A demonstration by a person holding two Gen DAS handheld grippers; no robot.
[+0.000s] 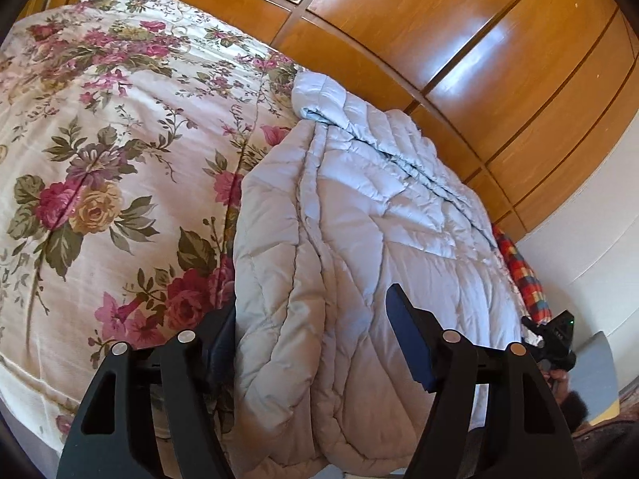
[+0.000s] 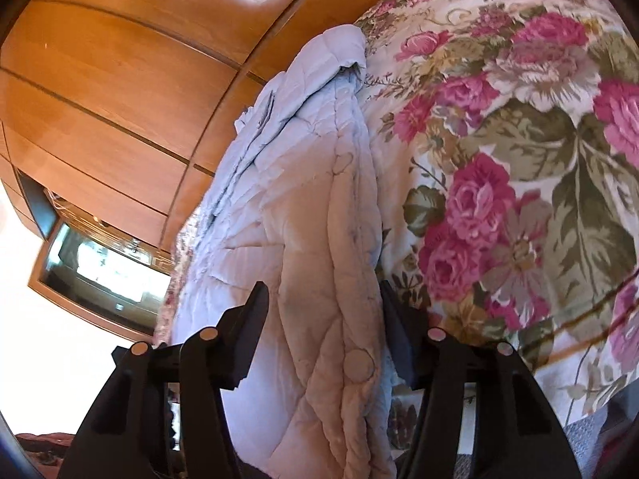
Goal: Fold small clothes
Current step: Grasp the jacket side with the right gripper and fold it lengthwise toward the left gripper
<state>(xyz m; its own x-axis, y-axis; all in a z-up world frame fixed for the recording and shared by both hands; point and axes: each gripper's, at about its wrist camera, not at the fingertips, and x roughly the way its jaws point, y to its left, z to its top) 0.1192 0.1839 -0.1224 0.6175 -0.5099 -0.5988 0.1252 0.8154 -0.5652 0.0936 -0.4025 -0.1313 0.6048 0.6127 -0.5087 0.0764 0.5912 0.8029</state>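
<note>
A pale grey-blue quilted garment (image 1: pixel 359 215) lies folded lengthwise on a floral bedspread (image 1: pixel 100 151). My left gripper (image 1: pixel 315 319) is open, its jaws wide apart on either side of the garment's thick near edge. In the right wrist view the same garment (image 2: pixel 319 207) runs away from me, with round snap buttons (image 2: pixel 358 364) on its folded edge. My right gripper (image 2: pixel 323 311) is open too, with the garment's near fold between its jaws. The right gripper also shows at the far right of the left wrist view (image 1: pixel 553 339).
A wooden wardrobe wall (image 1: pixel 459 40) stands behind the bed. A red checked cloth (image 1: pixel 519 267) lies past the garment's right edge. A framed mirror (image 2: pixel 100 271) hangs on the white wall at the left of the right wrist view.
</note>
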